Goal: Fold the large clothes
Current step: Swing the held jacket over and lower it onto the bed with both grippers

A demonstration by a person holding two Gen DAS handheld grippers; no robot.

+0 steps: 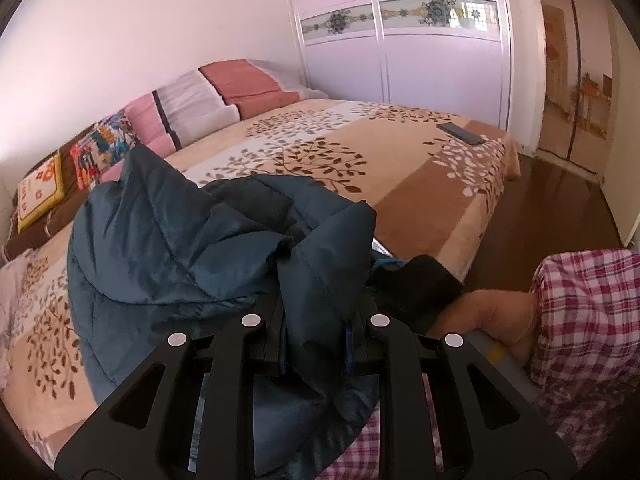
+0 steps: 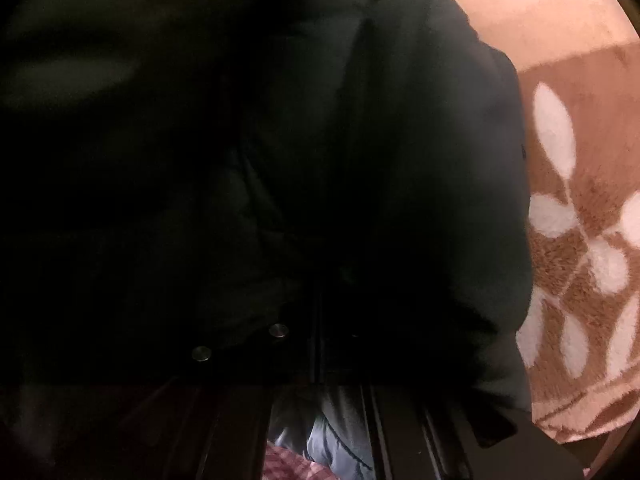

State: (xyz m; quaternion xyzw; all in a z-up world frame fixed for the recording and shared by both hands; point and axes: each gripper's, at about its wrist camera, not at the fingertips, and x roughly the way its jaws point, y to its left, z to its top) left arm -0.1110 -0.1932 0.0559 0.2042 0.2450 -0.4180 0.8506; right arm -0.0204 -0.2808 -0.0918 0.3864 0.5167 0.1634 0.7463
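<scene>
A dark teal quilted jacket (image 1: 180, 256) is bunched up over the near side of the bed (image 1: 420, 184). My left gripper (image 1: 316, 344) is shut on a fold of the jacket, which hangs between its fingers. In the right wrist view the jacket (image 2: 360, 160) fills almost the whole frame, dark and close. My right gripper (image 2: 344, 360) is buried under the fabric and seems shut on it; its fingers are barely visible. In the left wrist view a hand (image 1: 488, 316) in a black cuff sits at the right.
The bed has a beige and brown leaf-pattern blanket (image 2: 580, 200). Pillows and folded bedding (image 1: 132, 140) line the wall side. A black phone (image 1: 460, 133) lies at the far corner. A white wardrobe (image 1: 400, 60) stands behind. A person's pink plaid clothing (image 1: 580, 320) is at the right.
</scene>
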